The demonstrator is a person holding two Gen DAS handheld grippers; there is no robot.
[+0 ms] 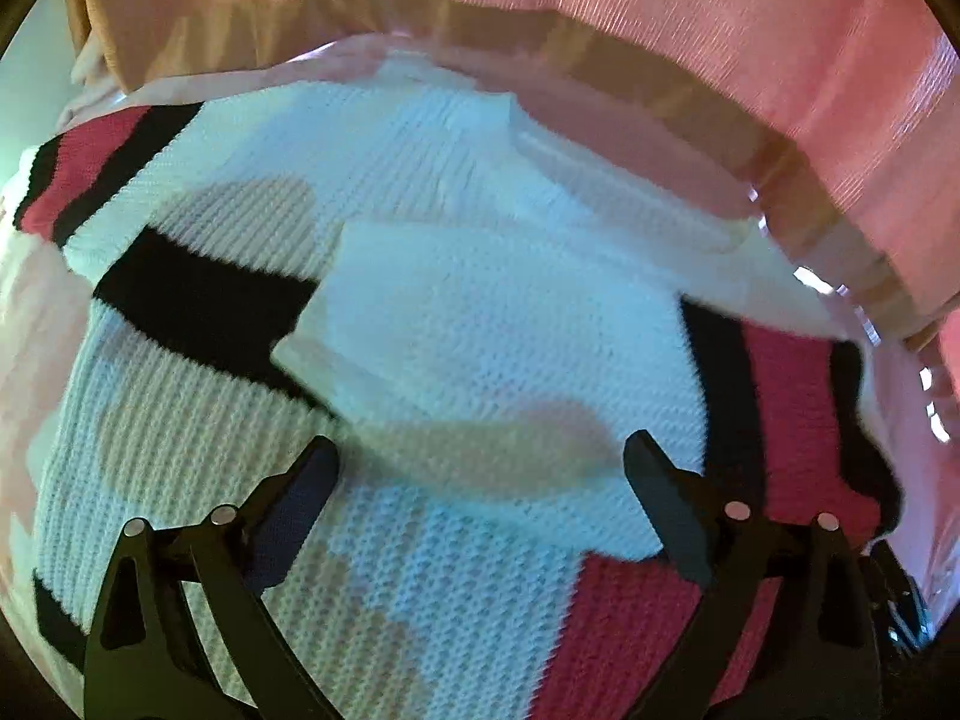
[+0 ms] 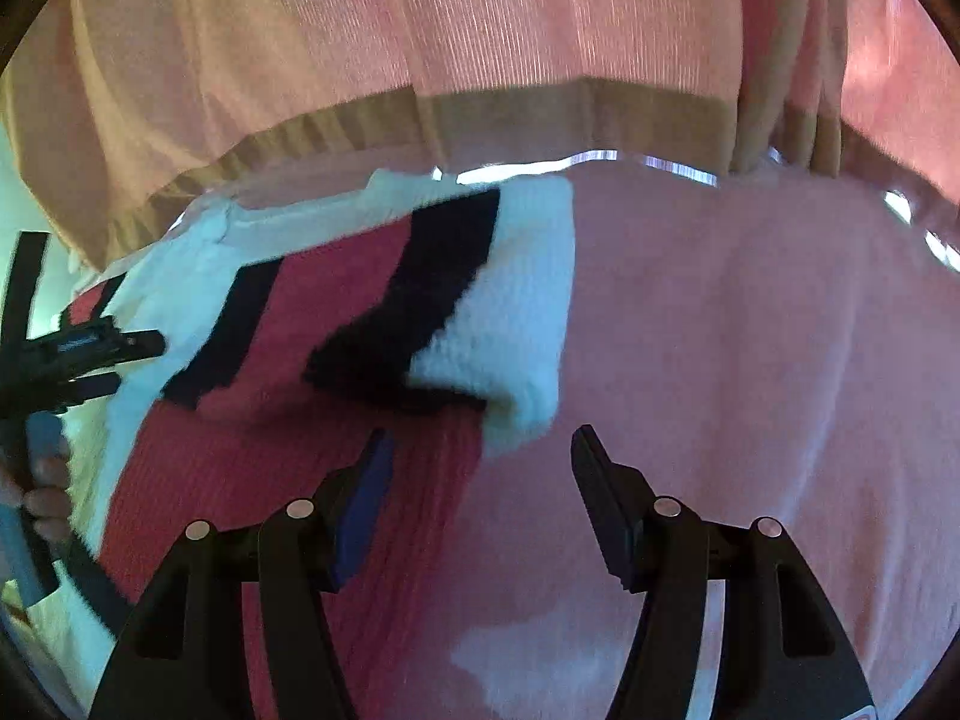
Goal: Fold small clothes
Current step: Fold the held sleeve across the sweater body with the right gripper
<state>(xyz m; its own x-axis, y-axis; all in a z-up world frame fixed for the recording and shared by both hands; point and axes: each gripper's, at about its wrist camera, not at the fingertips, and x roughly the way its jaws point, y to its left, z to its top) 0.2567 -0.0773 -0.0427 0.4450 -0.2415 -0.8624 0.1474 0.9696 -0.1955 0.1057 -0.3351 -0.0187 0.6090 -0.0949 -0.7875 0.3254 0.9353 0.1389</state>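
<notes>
A small knitted sweater (image 1: 456, 324), white with black and red stripes, lies spread on a pink table cover, with its sleeves folded in over the body. My left gripper (image 1: 480, 468) is open and empty just above the sweater's middle. In the right wrist view the sweater's striped sleeve end (image 2: 420, 312) lies folded over the red part. My right gripper (image 2: 480, 456) is open and empty, hovering at the sweater's right edge. The left gripper (image 2: 90, 354), held by a hand, shows at the far left of that view.
The pink table cover (image 2: 750, 360) stretches to the right of the sweater. A person in a pink ribbed top (image 2: 480, 30) stands close behind the table's far edge (image 2: 600, 159).
</notes>
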